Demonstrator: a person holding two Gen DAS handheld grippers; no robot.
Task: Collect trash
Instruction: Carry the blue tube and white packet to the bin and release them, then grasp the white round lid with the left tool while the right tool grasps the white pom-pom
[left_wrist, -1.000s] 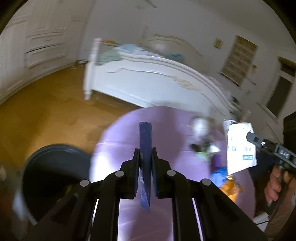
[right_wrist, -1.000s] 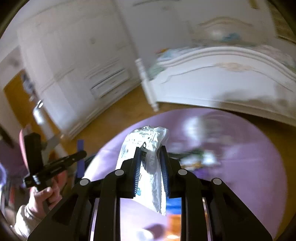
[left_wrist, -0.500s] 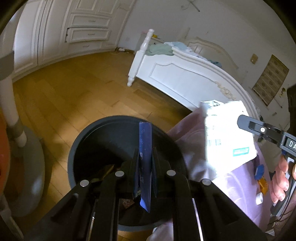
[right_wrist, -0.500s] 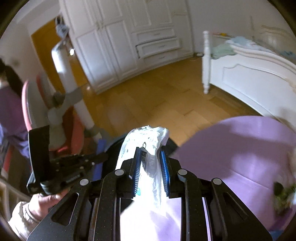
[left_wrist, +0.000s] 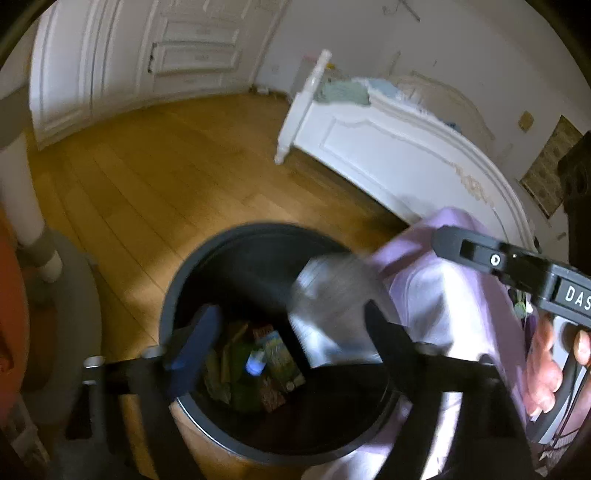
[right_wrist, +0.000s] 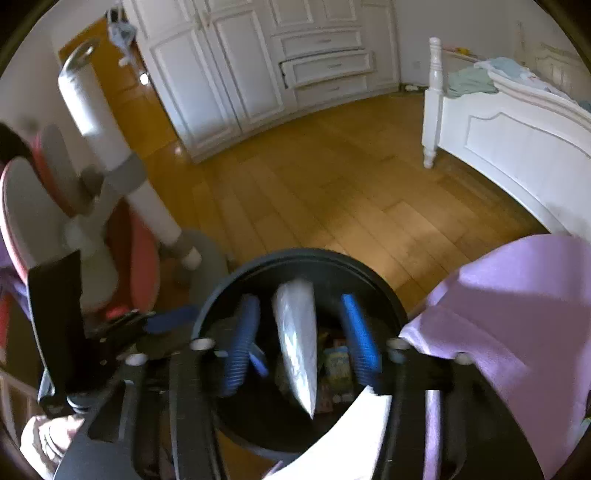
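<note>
A round black trash bin (left_wrist: 177, 280) stands on the wood floor beside the purple-covered table (left_wrist: 461, 295); it also shows in the right wrist view (right_wrist: 295, 258). Several wrappers (left_wrist: 273, 354) lie at its bottom. My left gripper (left_wrist: 291, 332) is open over the bin, nothing between its fingers. My right gripper (right_wrist: 301, 339) is open over the bin too. The white plastic bag (right_wrist: 297, 339) is loose between its blue pads (right_wrist: 356, 339), falling into the bin. The bag shows blurred in the left wrist view (left_wrist: 332, 295).
A white bed (right_wrist: 517, 125) stands to the right. White wardrobes (right_wrist: 258, 62) line the back wall. A red-and-grey chair with a white post (right_wrist: 110, 155) stands left of the bin. The purple cloth (right_wrist: 517, 314) hangs close to the bin's right rim.
Both grippers swung from the table to above the bin and opened. The dark blue wrapper has left the left gripper. The white bag has slipped from the right gripper and is dropping.
</note>
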